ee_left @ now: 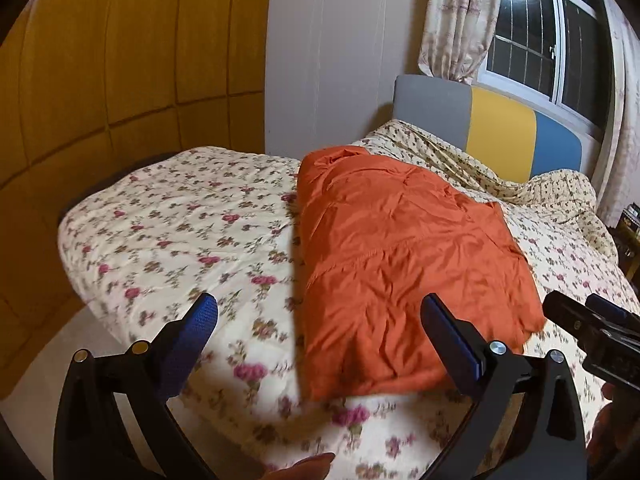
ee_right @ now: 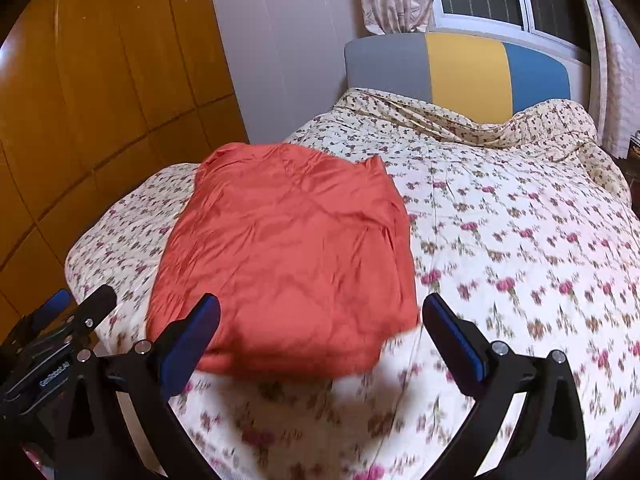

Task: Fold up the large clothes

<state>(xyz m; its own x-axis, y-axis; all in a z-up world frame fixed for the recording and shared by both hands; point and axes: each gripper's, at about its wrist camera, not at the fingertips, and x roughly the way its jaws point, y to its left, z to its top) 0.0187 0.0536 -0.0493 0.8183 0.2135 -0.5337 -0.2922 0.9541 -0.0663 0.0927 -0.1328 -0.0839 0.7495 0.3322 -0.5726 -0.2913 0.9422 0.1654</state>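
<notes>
An orange garment [ee_left: 400, 264] lies folded into a long rectangle on the floral bedspread [ee_left: 180, 232]; it also shows in the right wrist view [ee_right: 288, 248]. My left gripper [ee_left: 320, 320] is open and empty, held above the near end of the garment, not touching it. My right gripper [ee_right: 320, 320] is open and empty, above the garment's near right corner. The right gripper shows at the right edge of the left wrist view [ee_left: 592, 320], and the left gripper shows at the left edge of the right wrist view [ee_right: 68, 312].
The bed has a grey, yellow and blue headboard [ee_right: 468, 72] under a curtained window [ee_left: 532, 32]. A wooden wardrobe [ee_left: 100, 60] stands to the left of the bed. A crumpled floral sheet [ee_right: 540, 128] lies near the headboard. Floor [ee_left: 52, 360] shows at the bed's left corner.
</notes>
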